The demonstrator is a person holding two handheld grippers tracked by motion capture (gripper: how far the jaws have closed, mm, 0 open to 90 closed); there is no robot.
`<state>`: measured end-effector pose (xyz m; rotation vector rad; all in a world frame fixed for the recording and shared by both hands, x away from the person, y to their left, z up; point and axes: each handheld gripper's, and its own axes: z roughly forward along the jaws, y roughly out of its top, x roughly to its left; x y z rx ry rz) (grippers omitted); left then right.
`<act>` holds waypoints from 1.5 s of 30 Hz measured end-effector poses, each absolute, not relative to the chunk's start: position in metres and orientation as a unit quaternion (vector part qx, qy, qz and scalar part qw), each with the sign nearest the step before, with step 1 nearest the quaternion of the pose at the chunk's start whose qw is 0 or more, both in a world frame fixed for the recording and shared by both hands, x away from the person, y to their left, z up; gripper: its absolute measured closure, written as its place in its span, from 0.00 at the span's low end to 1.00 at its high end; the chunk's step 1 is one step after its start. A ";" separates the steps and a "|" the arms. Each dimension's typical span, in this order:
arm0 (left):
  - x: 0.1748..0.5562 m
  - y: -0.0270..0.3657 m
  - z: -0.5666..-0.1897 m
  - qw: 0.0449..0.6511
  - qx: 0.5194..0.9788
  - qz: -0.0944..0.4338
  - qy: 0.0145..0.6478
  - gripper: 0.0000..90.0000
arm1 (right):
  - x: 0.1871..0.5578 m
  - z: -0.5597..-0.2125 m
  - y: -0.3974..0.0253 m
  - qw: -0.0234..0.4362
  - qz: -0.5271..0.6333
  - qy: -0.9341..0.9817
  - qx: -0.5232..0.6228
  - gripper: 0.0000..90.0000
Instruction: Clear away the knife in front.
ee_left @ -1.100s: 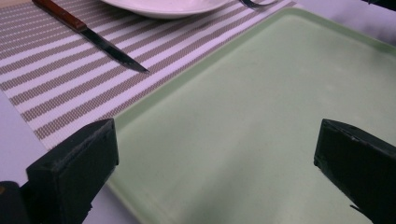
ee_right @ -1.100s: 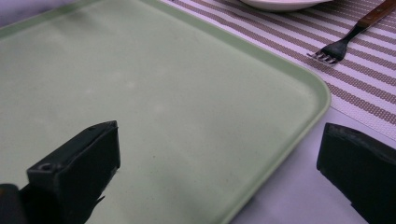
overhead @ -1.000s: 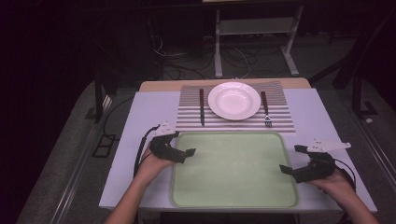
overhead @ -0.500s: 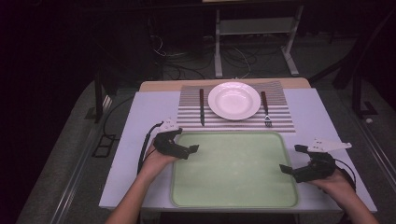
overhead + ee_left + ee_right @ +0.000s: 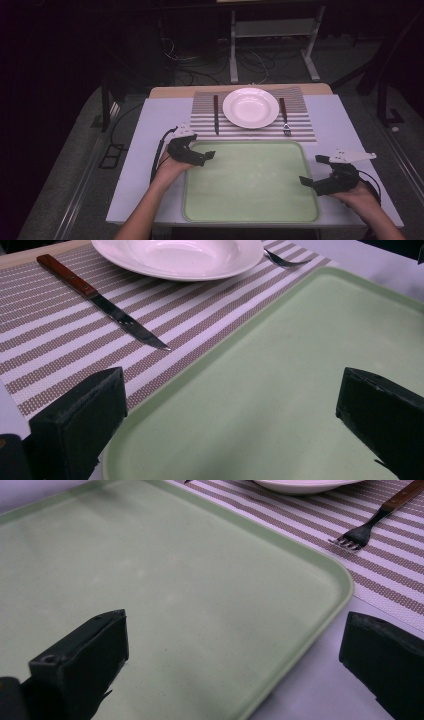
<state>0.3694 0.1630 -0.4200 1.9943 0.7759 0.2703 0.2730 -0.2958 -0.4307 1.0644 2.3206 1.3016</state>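
High view: the left gripper (image 5: 202, 156), jaws spread, sits over the tray's (image 5: 250, 210) upper left corner; the right gripper (image 5: 312, 172), also spread, straddles its right rim. Above the tray, the plate (image 5: 250, 107) lies between knife (image 5: 216, 114) and fork (image 5: 284, 116).

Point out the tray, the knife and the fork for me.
tray (image 5: 250, 180): high view, bare middle of its green floor.
knife (image 5: 125, 321): left gripper view, middle of the blade.
fork (image 5: 372, 524): right gripper view, metal neck behind the tines.
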 end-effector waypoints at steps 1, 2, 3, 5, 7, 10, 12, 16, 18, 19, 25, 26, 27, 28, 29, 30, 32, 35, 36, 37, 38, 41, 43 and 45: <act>0.369 0.163 -0.420 0.473 0.815 0.110 0.317 0.00 | 0.273 -0.431 -0.296 0.138 0.450 0.802 0.368 0.00; 0.371 0.162 -0.420 0.471 0.816 0.111 0.316 0.00 | 0.273 -0.431 -0.296 0.138 0.450 0.802 0.367 0.00; 0.371 0.162 -0.421 0.470 0.817 0.111 0.316 0.00 | 0.273 -0.431 -0.296 0.138 0.450 0.802 0.367 0.00; 0.372 0.160 -0.421 0.470 0.816 0.111 0.316 0.00 | 0.273 -0.431 -0.296 0.137 0.452 0.802 0.367 0.00; 0.374 0.159 -0.420 0.472 0.815 0.112 0.317 0.00 | 0.273 -0.431 -0.296 0.136 0.452 0.802 0.366 0.00; 0.377 0.157 -0.420 0.472 0.815 0.113 0.316 0.00 | 0.273 -0.431 -0.295 0.136 0.451 0.803 0.366 0.00; 0.378 0.156 -0.420 0.472 0.815 0.113 0.315 0.00 | 0.272 -0.431 -0.296 0.136 0.452 0.802 0.366 0.00; 0.381 0.154 -0.421 0.471 0.816 0.115 0.315 0.00 | 0.272 -0.431 -0.296 0.136 0.453 0.802 0.366 0.00; 0.382 0.154 -0.421 0.472 0.815 0.116 0.315 0.01 | 0.272 -0.431 -0.296 0.136 0.453 0.802 0.366 0.00; 0.383 0.153 -0.421 0.472 0.815 0.117 0.315 0.01 | 0.272 -0.431 -0.296 0.135 0.453 0.802 0.366 0.00; 0.387 0.153 -0.422 0.472 0.813 0.119 0.319 0.02 | 0.272 -0.431 -0.296 0.134 0.454 0.802 0.365 0.00; 0.387 0.153 -0.422 0.471 0.814 0.119 0.319 0.02 | 0.272 -0.431 -0.296 0.134 0.454 0.802 0.365 0.00; 0.387 0.153 -0.422 0.471 0.814 0.119 0.319 0.02 | 0.272 -0.431 -0.296 0.134 0.454 0.802 0.365 0.00; 0.388 0.152 -0.423 0.471 0.813 0.120 0.321 0.02 | 0.272 -0.431 -0.296 0.134 0.454 0.802 0.365 0.00; 0.389 0.152 -0.423 0.470 0.814 0.121 0.319 0.03 | 0.272 -0.431 -0.296 0.134 0.454 0.801 0.366 0.00; 0.389 0.152 -0.423 0.470 0.814 0.121 0.319 0.03 | 0.272 -0.431 -0.296 0.134 0.454 0.801 0.366 0.00; 0.392 0.151 -0.423 0.470 0.813 0.123 0.321 0.04 | 0.272 -0.431 -0.296 0.133 0.454 0.802 0.365 0.00; 0.395 0.151 -0.422 0.471 0.813 0.123 0.321 0.05 | 0.272 -0.430 -0.296 0.134 0.455 0.801 0.366 0.00; 0.397 0.150 -0.422 0.472 0.812 0.123 0.321 0.06 | 0.272 -0.430 -0.296 0.134 0.455 0.801 0.366 0.00; 0.398 0.149 -0.422 0.470 0.813 0.123 0.321 0.06 | 0.272 -0.431 -0.296 0.134 0.455 0.801 0.366 0.00; 0.398 0.149 -0.422 0.470 0.813 0.122 0.321 0.06 | 0.272 -0.431 -0.296 0.134 0.455 0.801 0.366 0.00; 0.400 0.147 -0.423 0.468 0.814 0.122 0.321 0.07 | 0.272 -0.430 -0.296 0.134 0.455 0.800 0.367 0.00; 0.401 0.147 -0.423 0.467 0.815 0.121 0.321 0.08 | 0.272 -0.431 -0.296 0.134 0.455 0.800 0.367 0.00; 0.402 0.146 -0.423 0.468 0.814 0.123 0.321 0.10 | 0.272 -0.431 -0.296 0.133 0.455 0.800 0.367 0.00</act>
